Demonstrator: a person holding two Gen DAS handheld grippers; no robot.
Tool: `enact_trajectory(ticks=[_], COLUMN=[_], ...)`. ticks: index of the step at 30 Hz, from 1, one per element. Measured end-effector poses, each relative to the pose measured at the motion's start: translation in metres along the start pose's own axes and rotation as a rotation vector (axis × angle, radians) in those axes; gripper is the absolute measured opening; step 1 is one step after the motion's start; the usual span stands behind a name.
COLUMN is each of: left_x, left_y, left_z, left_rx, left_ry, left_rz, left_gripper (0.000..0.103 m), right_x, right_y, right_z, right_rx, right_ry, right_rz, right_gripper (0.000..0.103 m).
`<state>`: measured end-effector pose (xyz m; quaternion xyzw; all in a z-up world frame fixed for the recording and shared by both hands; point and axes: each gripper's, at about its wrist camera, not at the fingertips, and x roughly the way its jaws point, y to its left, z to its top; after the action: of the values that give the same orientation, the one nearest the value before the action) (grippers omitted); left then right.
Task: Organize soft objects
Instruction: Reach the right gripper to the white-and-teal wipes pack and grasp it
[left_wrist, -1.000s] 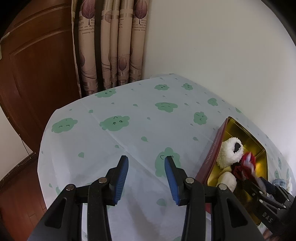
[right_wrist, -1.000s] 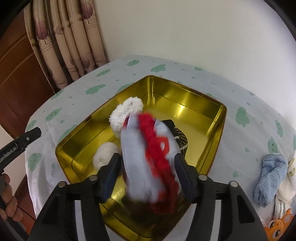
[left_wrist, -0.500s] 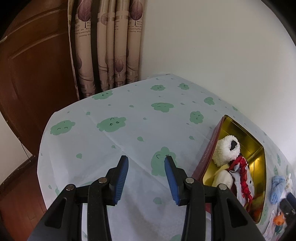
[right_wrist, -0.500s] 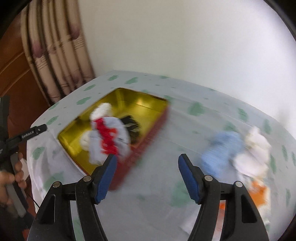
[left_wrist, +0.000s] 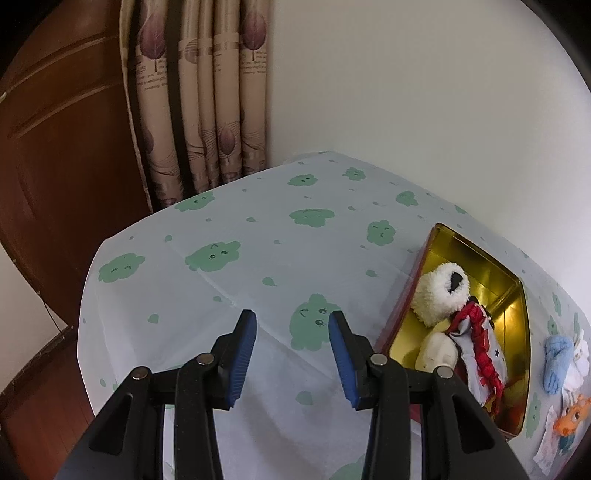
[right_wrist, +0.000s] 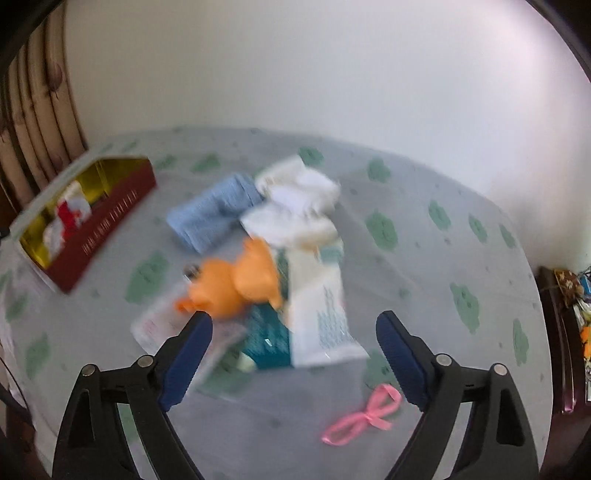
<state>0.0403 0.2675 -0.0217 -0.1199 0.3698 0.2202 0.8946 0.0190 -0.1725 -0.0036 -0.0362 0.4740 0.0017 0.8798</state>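
In the left wrist view, one gold-lined tin (left_wrist: 517, 291) with red outer walls sits at the right of the frame on the cloud-print tablecloth (left_wrist: 229, 280). Inside it lie a fluffy white sock with a dark opening (left_wrist: 437, 295), a cream plush piece (left_wrist: 437, 356) below it, and a grey cloth item with red yarn and small stars (left_wrist: 480, 354) draped toward the tin's lower end. Just right of the tin, on the cloth, lies one light blue sock (left_wrist: 556, 363), with white fabric beside it and an orange cartoon toy (left_wrist: 570, 421) below.

The right wrist view is motion-blurred. The blue sock (right_wrist: 212, 216) appears upper centre, touching a heap of white fabric pieces (right_wrist: 299, 205) whose number cannot be told. Below them lies the orange toy (right_wrist: 236, 282) on clear packaging, beside a teal-and-white printed packet (right_wrist: 314, 325). One pink ribbon bow (right_wrist: 364, 413) lies lower centre, apart from the pile. The tin (right_wrist: 99, 225) sits at the left.

The right gripper (right_wrist: 293, 354) is spread wide, holding nothing, its blue-padded fingers (right_wrist: 186, 354) above the packaging. The left gripper (left_wrist: 291, 356) is parted, empty, over bare tablecloth in the lower centre.
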Motion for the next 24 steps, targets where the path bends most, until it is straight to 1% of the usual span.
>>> enact_trajectory(ticks=[4,9,13,16,17,18,20,22,24], left_x=[-0.005,-0.013,-0.014,-0.012,-0.012,-0.012,-0.014,-0.017,-0.023], left_y=[-0.008,-0.015,-0.018,-0.022,-0.025,-0.027,-0.032,-0.040,-0.052], left_z=[-0.001,-0.002,-0.003,-0.005,-0.006,-0.006,-0.009,-0.012,-0.017], left_rx=[0.040,0.072,0.082,0.106,0.117,0.126,0.149,0.176,0.219], left_ry=[-0.024,-0.076,-0.082,-0.079,-0.082,-0.085,-0.084,-0.084,-0.087], left_rz=[-0.006,-0.013,-0.033,-0.026,-0.022,-0.023,-0.041,-0.073,-0.103], left_gripper=[0.042,0.042,0.042,0.042,0.042,0.042,0.042,0.042,0.042], right_x=[0.019,0.040,0.054,0.063,0.068,0.071,0.074,0.073,0.070], right_y=[-0.008,-0.011,-0.013,-0.013,-0.013,-0.013,-0.014,-0.012,-0.011], right_z=[-0.010,-0.012,-0.007,-0.004,-0.003,-0.003,-0.002,-0.001,-0.001], right_rx=[0.005,0.010,0.004,-0.001,-0.005,-0.003,0.001,-0.016,-0.034], right_ry=[0.033,0.053,0.051,0.032,0.030,0.028,0.014,0.001,-0.009], right_rz=[0.002,0.001,0.011,0.005,0.006,0.013,0.020,0.007,0.009], right_gripper=[0.090,0.090,0.090,0.090,0.088,0.080,0.079,0.074,0.067])
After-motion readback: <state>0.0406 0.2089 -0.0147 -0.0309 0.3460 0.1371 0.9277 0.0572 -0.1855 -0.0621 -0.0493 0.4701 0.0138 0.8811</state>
